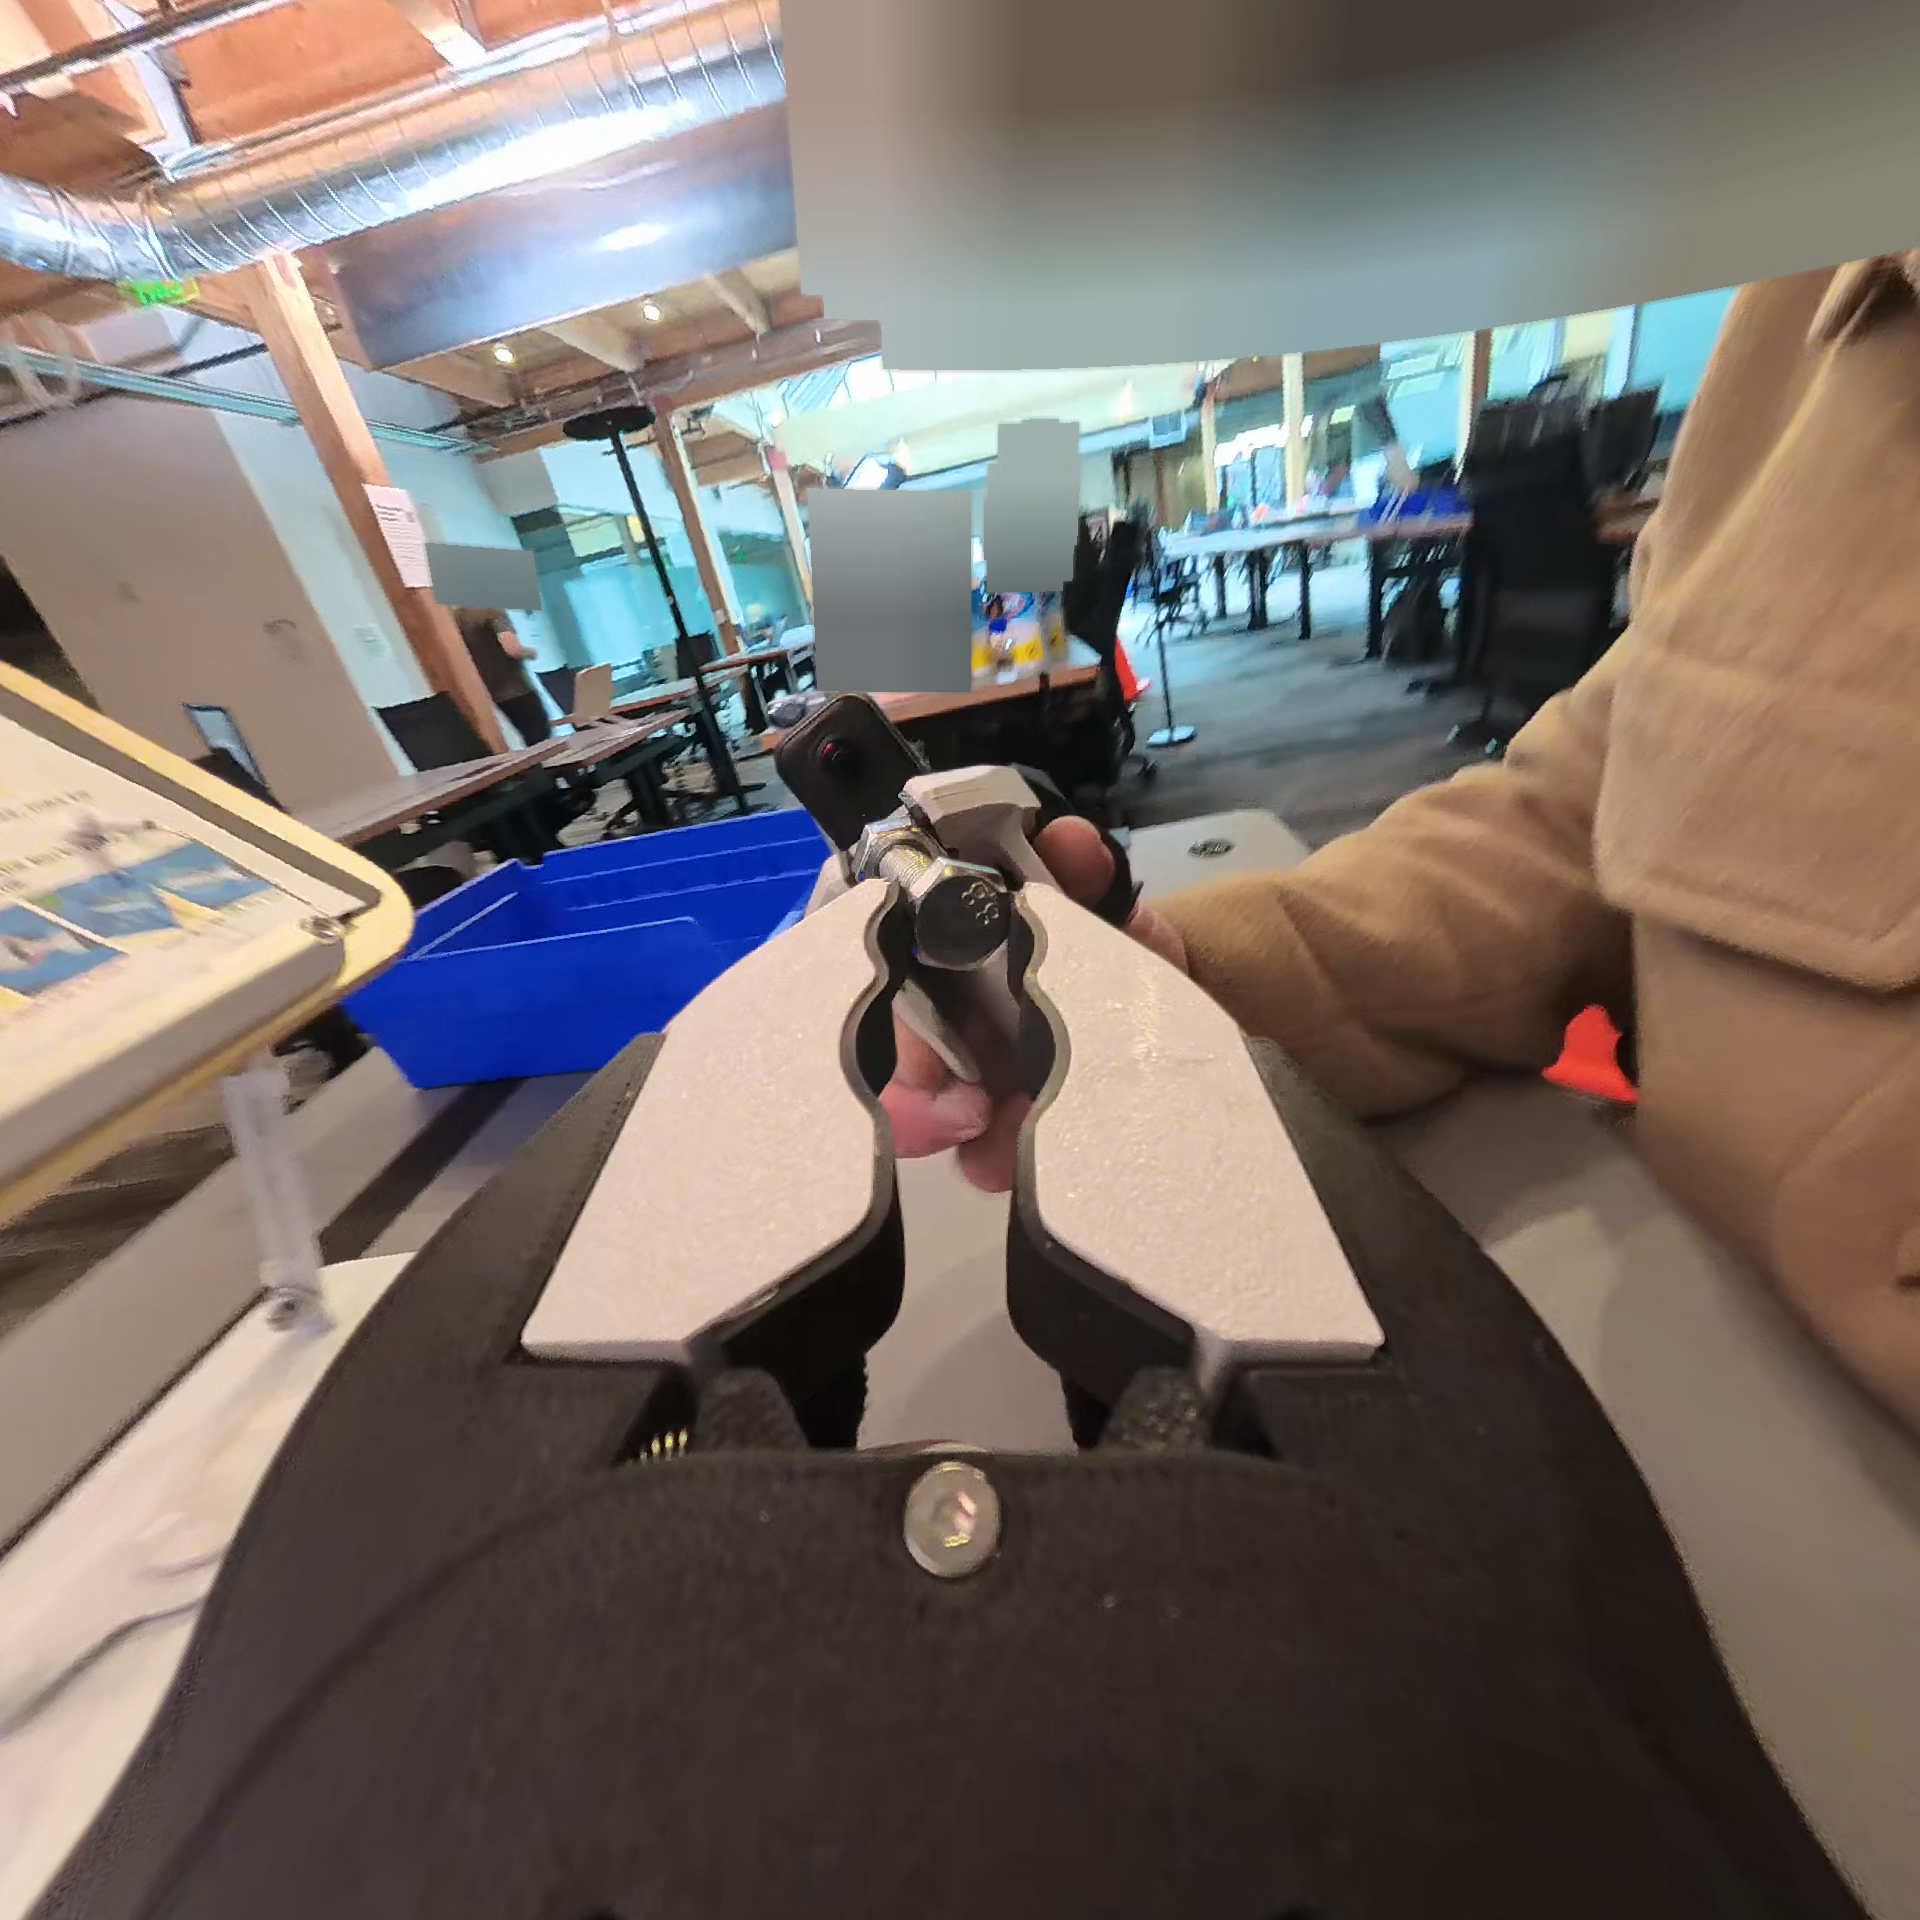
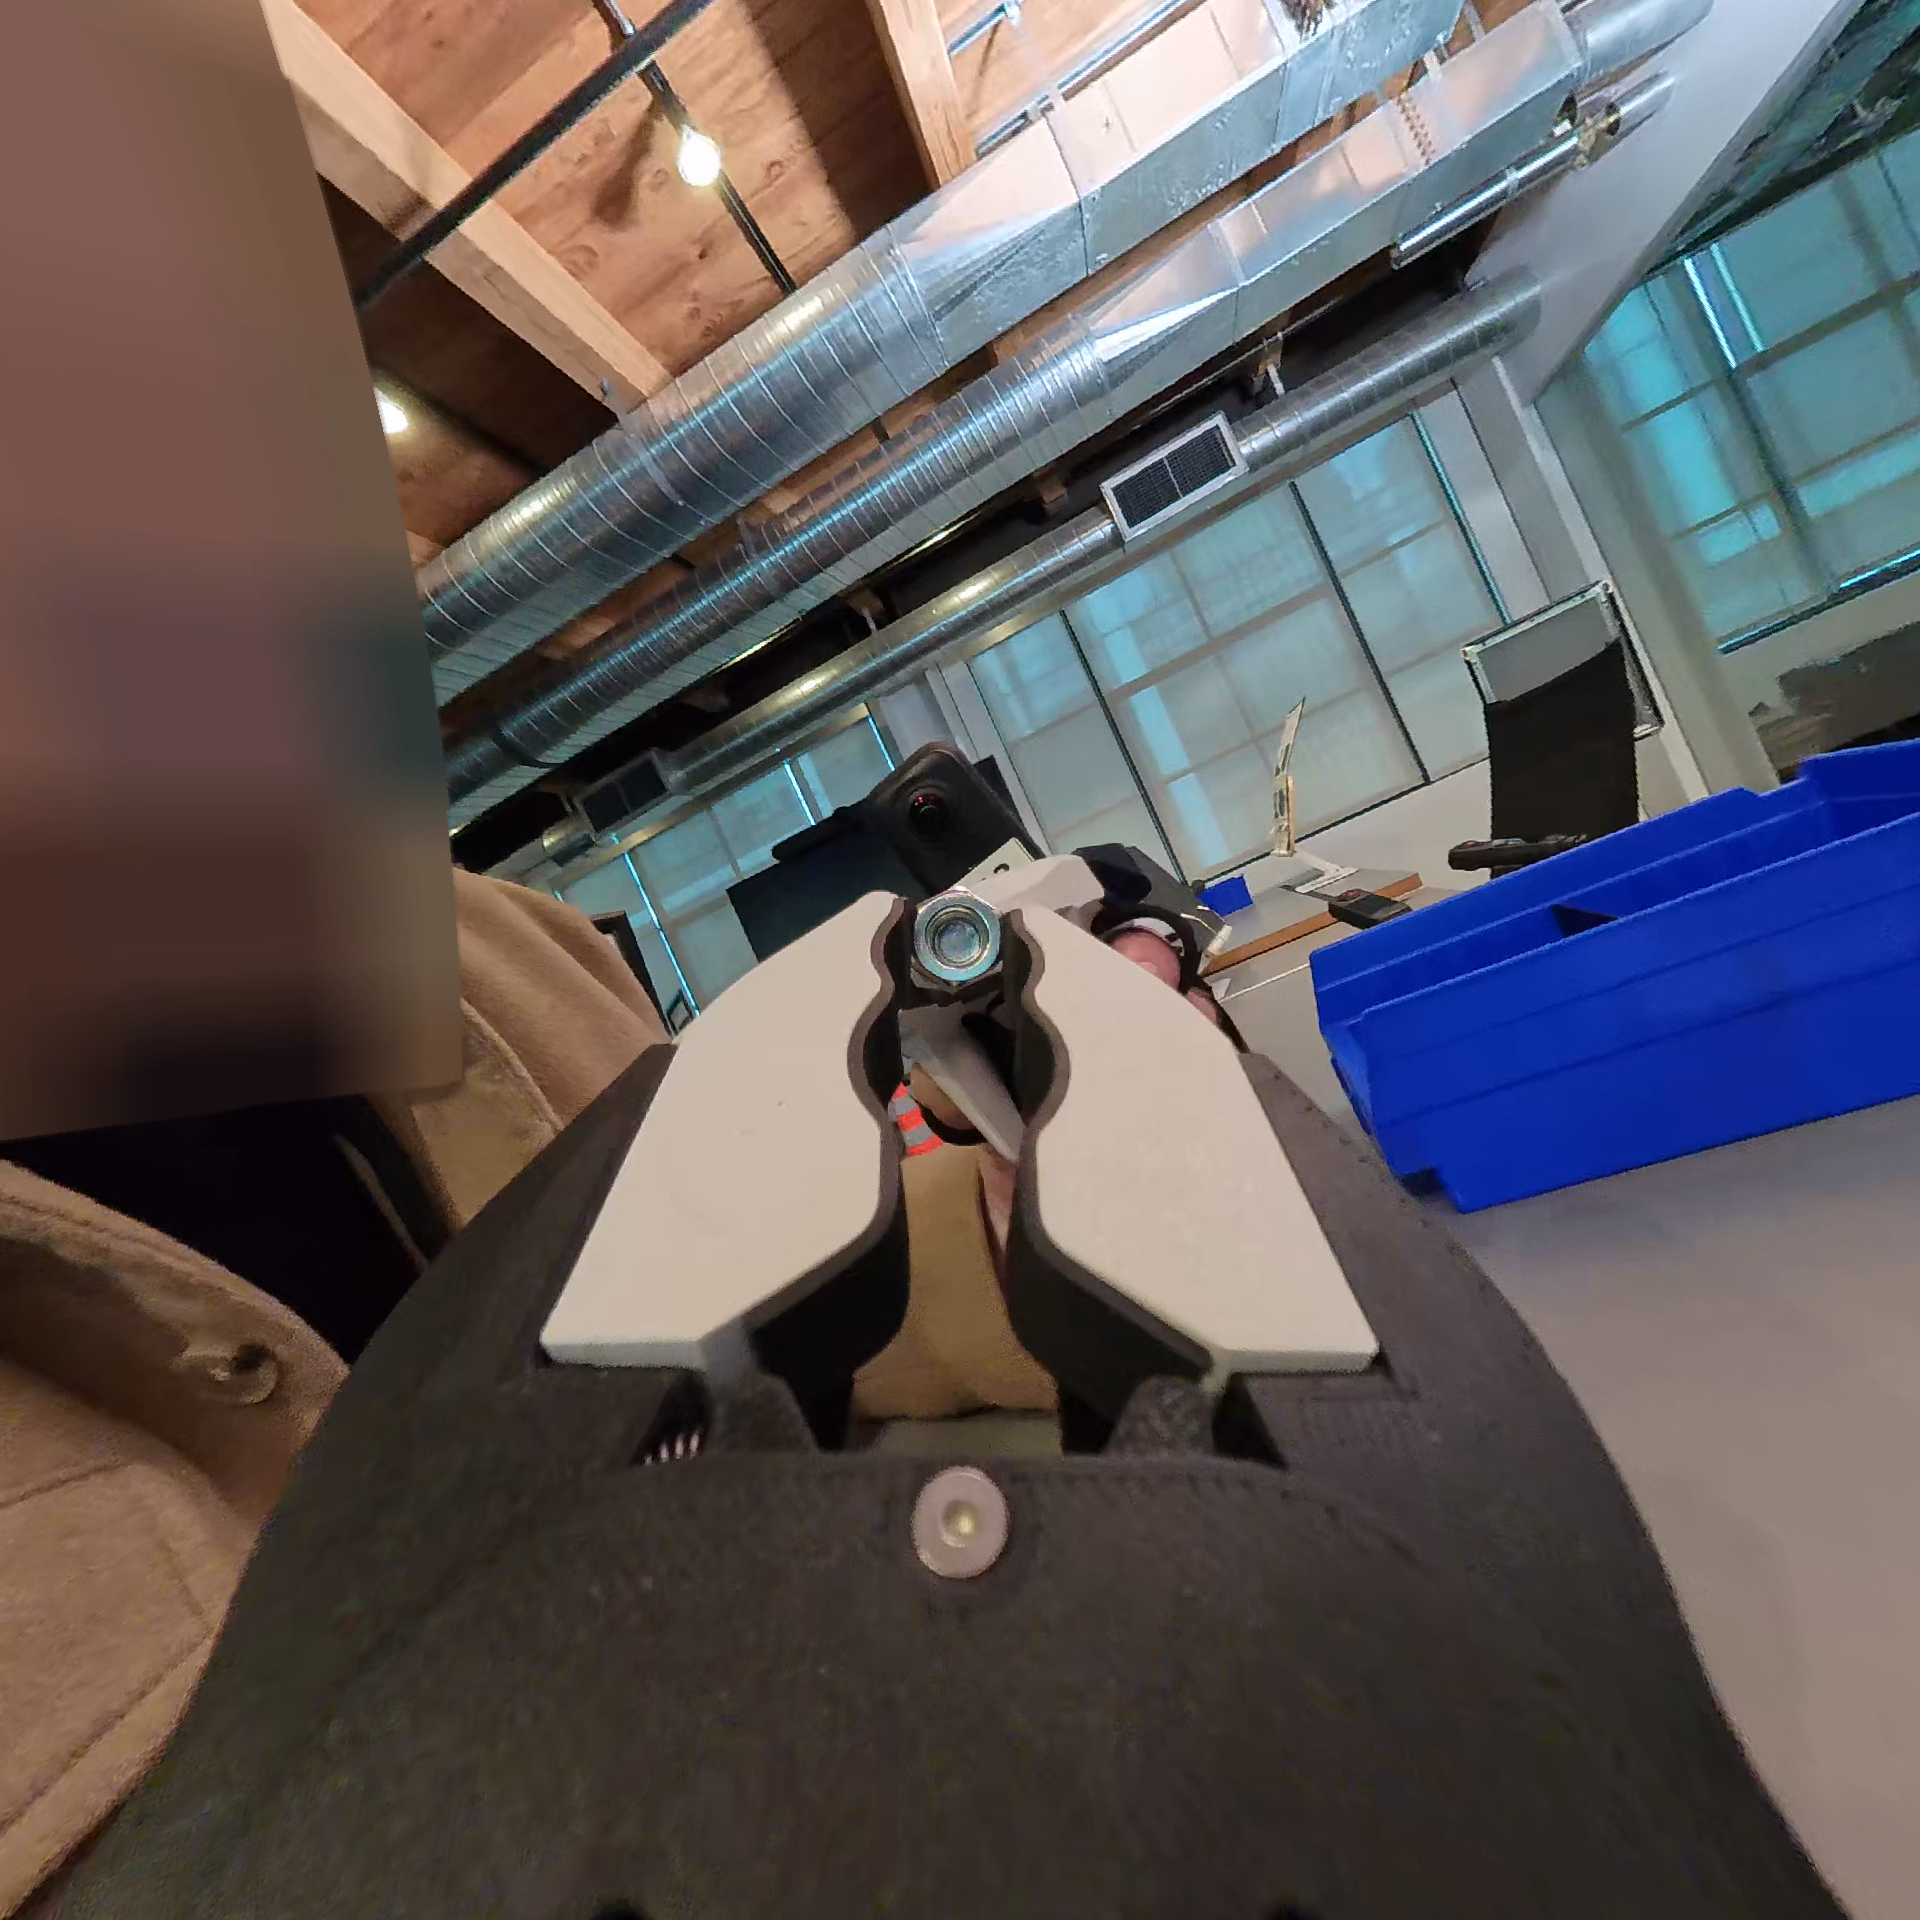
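Bolt [image 1: 940, 883] shank partly hidden; blue bin [image 2: 1621, 997] cut off.

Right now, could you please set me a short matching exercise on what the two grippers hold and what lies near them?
Things:
1. left gripper
2. right gripper
3. blue bin
4. beige sleeve

States:
A. shut on the nut
B. rests on the grey table
C. shut on the bolt head
D. reaches to the far gripper

Pairs: 1-C, 2-A, 3-B, 4-D
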Available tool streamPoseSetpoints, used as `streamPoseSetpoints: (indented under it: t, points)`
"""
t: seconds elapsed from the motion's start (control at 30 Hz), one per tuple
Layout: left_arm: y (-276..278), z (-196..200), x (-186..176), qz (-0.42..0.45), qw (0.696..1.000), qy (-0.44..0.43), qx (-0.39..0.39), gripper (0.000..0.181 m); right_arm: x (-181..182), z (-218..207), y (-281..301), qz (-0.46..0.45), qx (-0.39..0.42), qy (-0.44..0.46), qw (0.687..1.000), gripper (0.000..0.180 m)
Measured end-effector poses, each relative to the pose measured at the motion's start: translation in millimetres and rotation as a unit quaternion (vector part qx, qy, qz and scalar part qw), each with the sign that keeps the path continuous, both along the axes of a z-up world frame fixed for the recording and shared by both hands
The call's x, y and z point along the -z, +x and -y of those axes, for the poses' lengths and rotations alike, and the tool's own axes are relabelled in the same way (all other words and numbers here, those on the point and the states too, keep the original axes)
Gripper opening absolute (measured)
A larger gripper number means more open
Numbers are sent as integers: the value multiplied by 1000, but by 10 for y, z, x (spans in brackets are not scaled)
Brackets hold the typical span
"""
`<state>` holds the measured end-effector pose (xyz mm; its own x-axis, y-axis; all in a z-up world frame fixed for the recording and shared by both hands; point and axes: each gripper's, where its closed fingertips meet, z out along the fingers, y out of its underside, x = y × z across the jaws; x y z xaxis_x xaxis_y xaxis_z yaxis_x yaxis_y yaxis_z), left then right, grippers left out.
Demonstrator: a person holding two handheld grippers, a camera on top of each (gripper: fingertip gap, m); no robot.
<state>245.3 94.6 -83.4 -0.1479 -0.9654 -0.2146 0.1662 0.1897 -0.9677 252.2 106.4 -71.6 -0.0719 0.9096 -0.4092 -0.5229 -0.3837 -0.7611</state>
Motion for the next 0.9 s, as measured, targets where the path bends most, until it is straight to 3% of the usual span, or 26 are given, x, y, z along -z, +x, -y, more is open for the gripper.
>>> streamPoseSetpoints:
  t: [0.47,0.9]
  points:
    - [-87,52,87,-85,973,196,-85,18,66,38,-50,7,-60,-44,997,17]
    - [-97,119,82,-99,961,241,-93,18,62,96,-59,14,-82,-47,995,17]
